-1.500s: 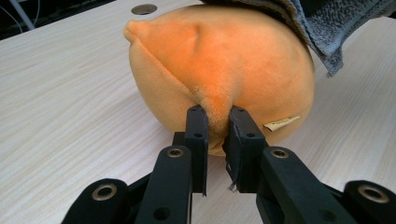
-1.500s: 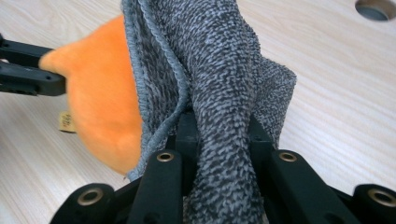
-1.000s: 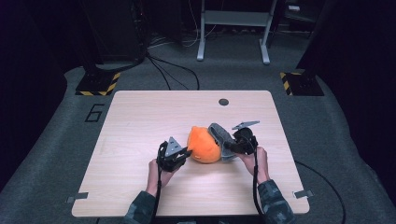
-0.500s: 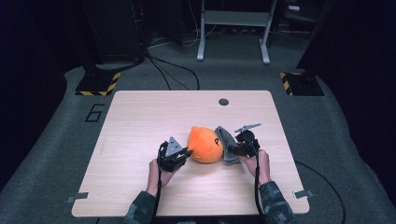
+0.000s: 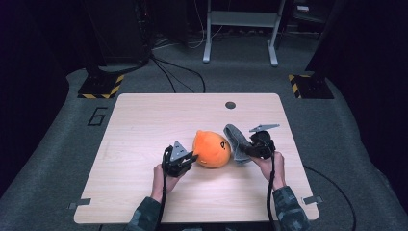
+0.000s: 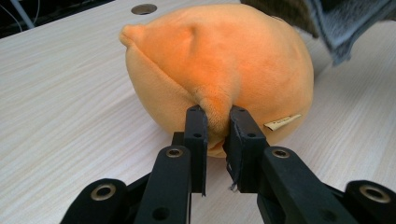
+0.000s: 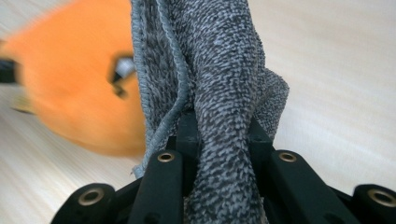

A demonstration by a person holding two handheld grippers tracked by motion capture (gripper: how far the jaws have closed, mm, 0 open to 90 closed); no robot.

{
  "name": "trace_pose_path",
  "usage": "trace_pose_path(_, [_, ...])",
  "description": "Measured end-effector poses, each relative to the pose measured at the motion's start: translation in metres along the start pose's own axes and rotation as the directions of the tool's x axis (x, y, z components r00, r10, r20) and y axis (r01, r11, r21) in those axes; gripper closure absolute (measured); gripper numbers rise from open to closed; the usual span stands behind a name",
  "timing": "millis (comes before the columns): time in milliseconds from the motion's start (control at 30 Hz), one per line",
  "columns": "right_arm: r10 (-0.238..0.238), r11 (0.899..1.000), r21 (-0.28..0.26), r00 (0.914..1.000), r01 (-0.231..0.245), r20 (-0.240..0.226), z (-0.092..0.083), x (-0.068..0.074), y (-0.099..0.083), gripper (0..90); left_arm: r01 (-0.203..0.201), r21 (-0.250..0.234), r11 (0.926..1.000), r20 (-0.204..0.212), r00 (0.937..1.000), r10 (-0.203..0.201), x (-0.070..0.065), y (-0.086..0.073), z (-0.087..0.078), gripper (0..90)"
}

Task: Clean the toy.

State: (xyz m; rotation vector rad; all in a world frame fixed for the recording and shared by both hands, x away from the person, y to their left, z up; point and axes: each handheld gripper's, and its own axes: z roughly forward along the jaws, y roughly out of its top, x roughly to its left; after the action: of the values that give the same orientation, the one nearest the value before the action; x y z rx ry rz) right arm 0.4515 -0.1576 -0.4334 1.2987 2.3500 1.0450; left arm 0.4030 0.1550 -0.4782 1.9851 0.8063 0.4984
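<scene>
The orange plush (image 5: 211, 149) rests near the centre of the table (image 5: 144, 120). The left gripper (image 5: 185, 160) sits at the plush's left side, jaws nearly closed and pinching a fold of orange fabric (image 6: 215, 112). The right gripper (image 5: 243, 151) sits at the plush's right side, jaws clamped tight on a grey cloth (image 5: 235, 139). In the right gripper view, the cloth (image 7: 219, 93) rises upright from between the jaws, with the plush (image 7: 74, 88) blurred just beside it. The cloth lies against the plush's right side.
</scene>
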Motion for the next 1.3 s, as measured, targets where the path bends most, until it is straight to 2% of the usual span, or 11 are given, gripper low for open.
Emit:
trace_pose_path(133, [-0.028, 0.999, -0.033, 0.9989, 0.027, -0.036, -0.007, 0.013, 0.012, 74.0, 0.007, -0.002, 1.0000, -0.002, 1.0000, -0.007, 0.000, 0.000, 0.000, 78.3])
trace_pose_path(167, [-0.074, 0.997, -0.027, 0.9959, 0.073, -0.052, -0.003, 0.025, 0.020, 74.0, 0.009, -0.004, 0.9999, 0.001, 1.0000, -0.009, 0.000, 0.000, 0.001, 78.1])
trace_pose_path(300, [-0.117, 0.992, 0.043, 0.9915, 0.120, -0.057, 0.019, 0.038, 0.028, 74.1, 0.002, -0.002, 1.0000, 0.003, 1.0000, -0.002, 0.002, -0.001, 0.001, 75.4])
trace_pose_path(400, [-0.107, 0.993, 0.046, 0.9923, 0.110, -0.062, 0.028, 0.037, 0.031, 74.3, -0.004, -0.009, 1.0000, 0.011, 0.9999, 0.004, 0.004, -0.002, 0.000, 68.6])
trace_pose_path(467, [-0.106, 0.993, 0.045, 0.9925, 0.109, -0.061, 0.029, 0.036, 0.032, 74.3, -0.016, -0.006, 0.9999, 0.013, 0.9998, 0.016, 0.006, -0.001, -0.001, 56.2])
trace_pose_path(600, [-0.100, 0.993, 0.053, 0.9926, 0.104, -0.069, 0.030, 0.035, 0.033, 74.3, -0.071, 0.018, 0.9973, 0.011, 0.9975, 0.070, 0.004, 0.001, 0.001, 38.6])
trace_pose_path(767, [-0.100, 0.994, 0.048, 0.9925, 0.103, -0.070, 0.031, 0.032, 0.034, 74.3, -0.161, 0.044, 0.9859, 0.014, 0.9869, 0.161, 0.001, 0.003, 0.008, 34.0])
trace_pose_path(900, [-0.093, 0.994, 0.049, 0.9925, 0.097, -0.080, 0.031, 0.031, 0.034, 74.3, -0.188, 0.053, 0.9808, 0.004, 0.9822, 0.188, -0.001, 0.003, 0.014, 37.7])
trace_pose_path(1067, [-0.087, 0.995, 0.046, 0.9937, 0.090, -0.070, 0.031, 0.031, 0.034, 74.2, -0.166, 0.018, 0.9860, 0.003, 0.9861, 0.166, 0.000, 0.002, 0.014, 54.0])
trace_pose_path(1167, [-0.079, 0.995, 0.048, 0.9944, 0.082, -0.071, 0.030, 0.031, 0.034, 74.1, -0.150, 0.021, 0.9885, -0.002, 0.9887, 0.150, 0.000, 0.002, 0.015, 65.5])
trace_pose_path(1300, [-0.101, 0.994, 0.036, 0.9922, 0.104, -0.073, 0.029, 0.028, 0.033, 74.0, -0.141, 0.022, 0.9898, -0.020, 0.9898, 0.141, -0.003, 0.004, 0.017, 75.6])
